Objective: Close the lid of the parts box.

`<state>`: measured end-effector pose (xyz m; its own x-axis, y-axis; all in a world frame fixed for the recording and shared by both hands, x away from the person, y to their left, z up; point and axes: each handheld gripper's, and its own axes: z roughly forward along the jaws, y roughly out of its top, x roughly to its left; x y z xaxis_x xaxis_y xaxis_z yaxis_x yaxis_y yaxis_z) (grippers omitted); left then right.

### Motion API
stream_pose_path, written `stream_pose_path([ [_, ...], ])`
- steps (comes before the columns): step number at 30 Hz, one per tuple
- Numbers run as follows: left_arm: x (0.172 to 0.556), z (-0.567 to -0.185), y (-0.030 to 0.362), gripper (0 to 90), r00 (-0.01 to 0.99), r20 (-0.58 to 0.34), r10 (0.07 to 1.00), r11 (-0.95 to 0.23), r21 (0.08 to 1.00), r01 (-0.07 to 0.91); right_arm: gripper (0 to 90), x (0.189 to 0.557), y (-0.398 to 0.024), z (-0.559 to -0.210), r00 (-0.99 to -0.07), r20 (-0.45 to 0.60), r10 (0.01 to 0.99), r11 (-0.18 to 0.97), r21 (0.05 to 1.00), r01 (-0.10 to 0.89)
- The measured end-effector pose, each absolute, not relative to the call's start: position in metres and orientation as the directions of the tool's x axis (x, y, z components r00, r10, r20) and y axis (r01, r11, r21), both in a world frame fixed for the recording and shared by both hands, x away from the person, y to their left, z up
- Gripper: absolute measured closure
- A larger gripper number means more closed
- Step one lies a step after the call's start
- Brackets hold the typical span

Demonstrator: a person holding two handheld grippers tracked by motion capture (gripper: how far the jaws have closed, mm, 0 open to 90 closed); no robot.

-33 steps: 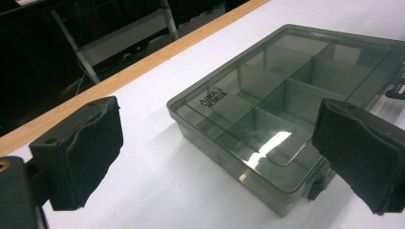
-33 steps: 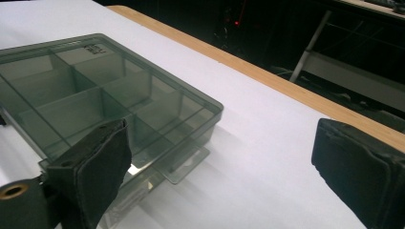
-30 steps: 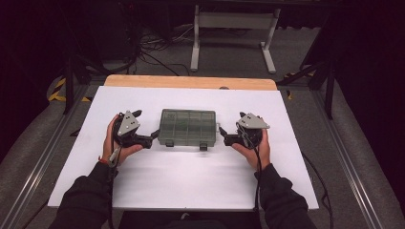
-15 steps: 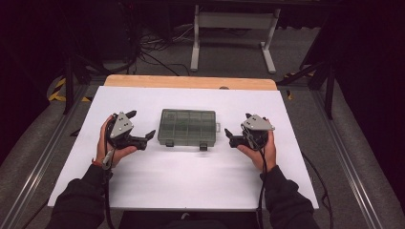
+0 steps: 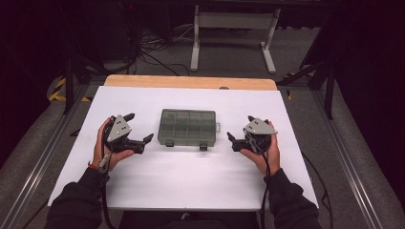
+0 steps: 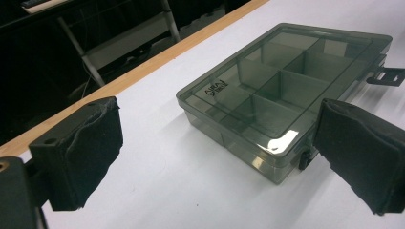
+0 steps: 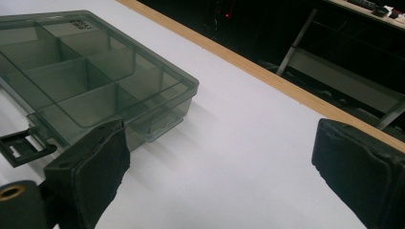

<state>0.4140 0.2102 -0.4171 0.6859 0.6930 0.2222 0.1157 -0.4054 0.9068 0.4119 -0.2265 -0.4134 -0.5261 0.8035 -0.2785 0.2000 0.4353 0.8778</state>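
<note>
The left tool (image 5: pixel 141 129) sits in the lower left of the high view with its jaws spread wide and nothing between them. The right tool (image 5: pixel 232 141) sits at the lower right, likewise released and empty. Both point inward at the box (image 5: pixel 188 127), which lies flat at the centre of the frame on the white tabletop (image 5: pixel 200 186), between the tools and apart from each.

The box is a shallow case of smoky clear plastic with a closed lid and inner dividers; the compartments appear empty. It will probably handle as light, rigid and smooth, so it may slide on the tabletop when pushed from one side. The thin walls could crack under hard clamping.

A suitable hold is across a short end wall, or on both ends at once. The front edge carries latches (image 6: pixel 386 76), one standing open, and a small tab (image 7: pixel 155 125) projects from the right end.

The long axis runs left to right across the high view. The latch edge faces the bottom of the frame.
</note>
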Motion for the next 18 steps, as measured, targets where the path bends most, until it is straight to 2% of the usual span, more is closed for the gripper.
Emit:
stream_pose_path([
  [18, 0.397, -0.418, 0.211, 4.0, 0.708, 0.228, 0.668, -0.41, 0.907, 0.095, 5.8, 0.398, -0.229, -0.413, -0.549, -0.281, 0.787, 0.44, 0.879, 0.181],
])
